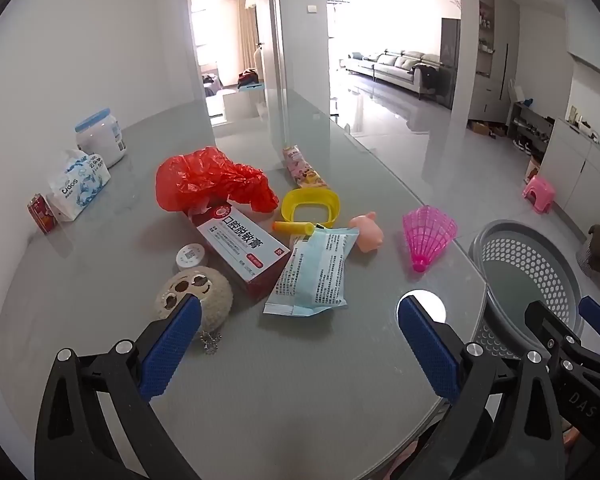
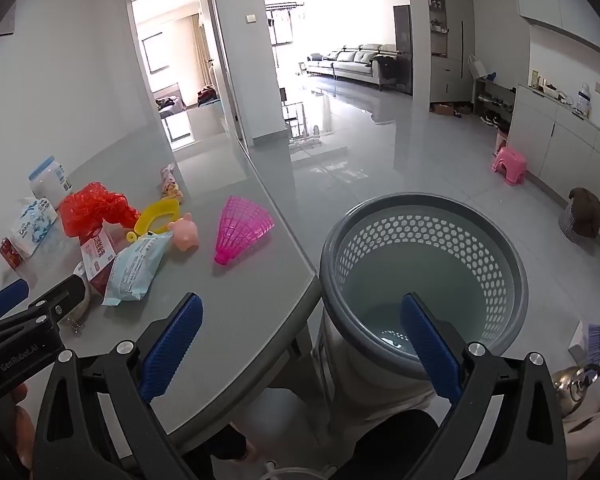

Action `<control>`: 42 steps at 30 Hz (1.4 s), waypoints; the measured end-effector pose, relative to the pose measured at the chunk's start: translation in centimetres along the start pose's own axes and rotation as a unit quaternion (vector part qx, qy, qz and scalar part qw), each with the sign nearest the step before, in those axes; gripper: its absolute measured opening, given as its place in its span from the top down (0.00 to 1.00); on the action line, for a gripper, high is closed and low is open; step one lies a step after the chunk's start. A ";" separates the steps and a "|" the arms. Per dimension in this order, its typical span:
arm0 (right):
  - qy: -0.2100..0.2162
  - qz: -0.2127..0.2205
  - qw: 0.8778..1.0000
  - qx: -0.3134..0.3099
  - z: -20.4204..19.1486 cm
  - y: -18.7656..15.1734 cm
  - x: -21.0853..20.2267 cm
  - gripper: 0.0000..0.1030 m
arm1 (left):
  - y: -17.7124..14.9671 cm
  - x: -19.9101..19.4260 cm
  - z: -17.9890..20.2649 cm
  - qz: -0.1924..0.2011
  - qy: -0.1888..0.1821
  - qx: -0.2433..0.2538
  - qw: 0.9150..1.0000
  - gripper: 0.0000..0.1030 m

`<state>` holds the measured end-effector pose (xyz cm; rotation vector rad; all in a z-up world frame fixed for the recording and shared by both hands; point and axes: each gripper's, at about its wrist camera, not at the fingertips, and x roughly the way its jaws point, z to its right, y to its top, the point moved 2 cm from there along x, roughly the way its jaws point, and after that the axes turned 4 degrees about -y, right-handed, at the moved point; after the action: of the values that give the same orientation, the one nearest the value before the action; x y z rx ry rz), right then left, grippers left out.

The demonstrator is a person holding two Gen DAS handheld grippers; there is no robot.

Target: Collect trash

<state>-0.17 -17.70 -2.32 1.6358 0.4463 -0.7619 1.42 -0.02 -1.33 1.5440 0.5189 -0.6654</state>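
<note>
On the grey table (image 1: 300, 360) lies a heap of litter: a crumpled red plastic bag (image 1: 212, 178), a red and white box (image 1: 246, 242), a light blue wrapper (image 1: 316, 272), a snack packet (image 1: 304, 170). My left gripper (image 1: 300, 316) hovers open over the table's near part, nothing between its blue fingers (image 1: 172, 344). My right gripper (image 2: 300, 312) is open too, straddling the table corner (image 2: 260, 300) and the grey perforated basket (image 2: 424, 272), which is empty. The same basket (image 1: 528, 276) stands past the table's right edge in the left wrist view.
Also on the table: a yellow ring toy (image 1: 310, 208), a pink pig figure (image 1: 368, 232), a pink shuttlecock (image 1: 428, 236), a knitted face ball (image 1: 196, 292), a small white lid (image 1: 192, 256), a tissue pack (image 1: 78, 184), a white jar (image 1: 100, 136). A pink stool (image 2: 510, 166) stands on the floor.
</note>
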 end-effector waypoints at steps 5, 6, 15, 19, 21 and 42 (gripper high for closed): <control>-0.001 0.005 1.000 -0.002 0.0 -0.1 -0.4 0.08 | 0.0 0.0 0.0 0.000 0.001 -0.002 1.000 0.06; 0.000 0.005 1.000 -0.002 0.0 -0.1 -0.5 0.08 | 0.0 0.1 0.0 0.000 0.001 -0.003 1.000 0.06; 0.004 0.003 1.000 -0.005 -0.4 0.0 -0.7 0.08 | 0.0 0.4 0.3 0.001 -0.001 -0.005 1.000 0.06; 0.003 0.003 1.000 -0.006 -0.4 0.0 -0.7 0.08 | 0.1 -0.2 0.2 0.003 -0.001 -0.002 1.000 0.06; 0.002 0.005 1.000 -0.007 -0.6 0.1 -0.7 0.08 | 0.1 -0.2 0.2 0.004 -0.001 -0.003 1.000 0.06; 0.002 0.009 1.000 -0.010 -1.1 0.1 -1.1 0.08 | 0.1 -0.3 0.1 0.005 -0.003 -0.003 1.000 0.06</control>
<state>-0.67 -16.56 -1.41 1.6205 0.4409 -0.7380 1.24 -0.15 -1.08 1.5370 0.5078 -0.6606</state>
